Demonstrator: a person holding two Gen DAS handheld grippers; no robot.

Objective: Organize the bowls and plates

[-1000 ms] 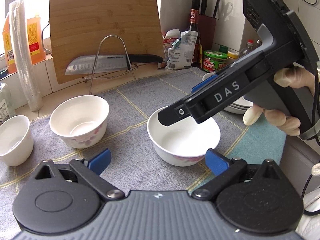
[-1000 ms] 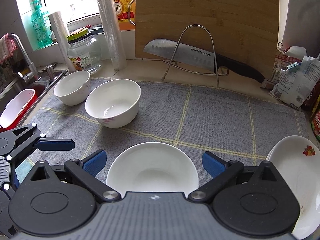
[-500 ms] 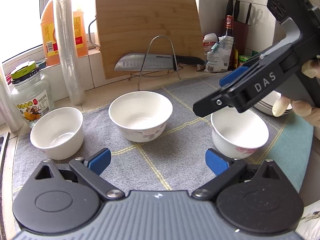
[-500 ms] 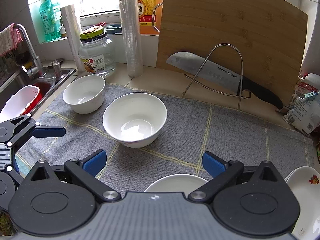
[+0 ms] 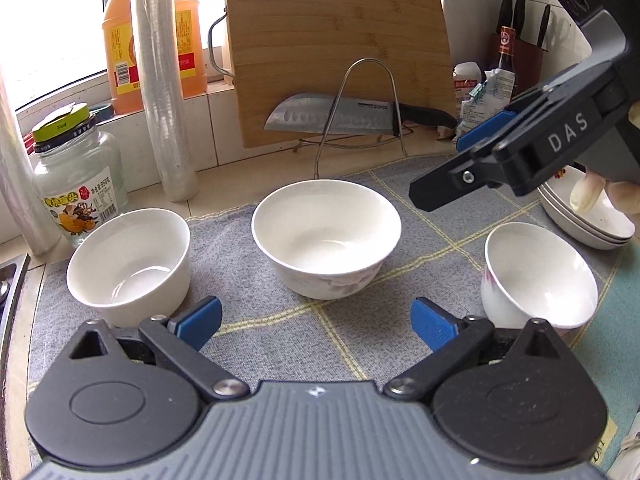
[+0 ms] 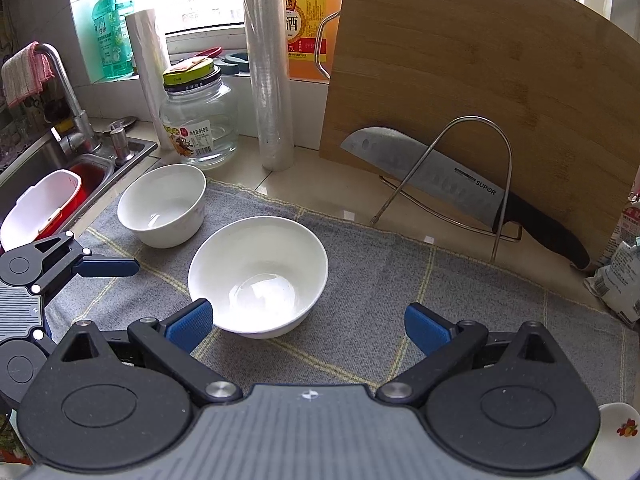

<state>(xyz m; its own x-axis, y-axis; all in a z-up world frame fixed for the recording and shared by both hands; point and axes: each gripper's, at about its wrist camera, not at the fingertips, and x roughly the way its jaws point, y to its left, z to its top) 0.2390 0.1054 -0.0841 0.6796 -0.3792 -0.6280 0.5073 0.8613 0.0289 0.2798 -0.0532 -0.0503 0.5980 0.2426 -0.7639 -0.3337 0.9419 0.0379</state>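
Directly ahead of both grippers' wide-apart jaws sits the middle bowl (image 5: 326,240).

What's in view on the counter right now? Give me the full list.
bowls: three, white, on the grey cloth
plates: stack, white, right edge of the cloth
cutting board: one, bamboo, leaning against the back wall
knife: one, steel with black handle, on the wire rack
glass jar: one, clear with green lid, back left
plastic-wrap rolls: two, clear, upright near the window
cooking wine jug: one, orange, windowsill
soap bottle: one, green, windowsill
knife block: one, dark, back right
sink: steel, far left
left gripper: open, empty
right gripper: open, empty
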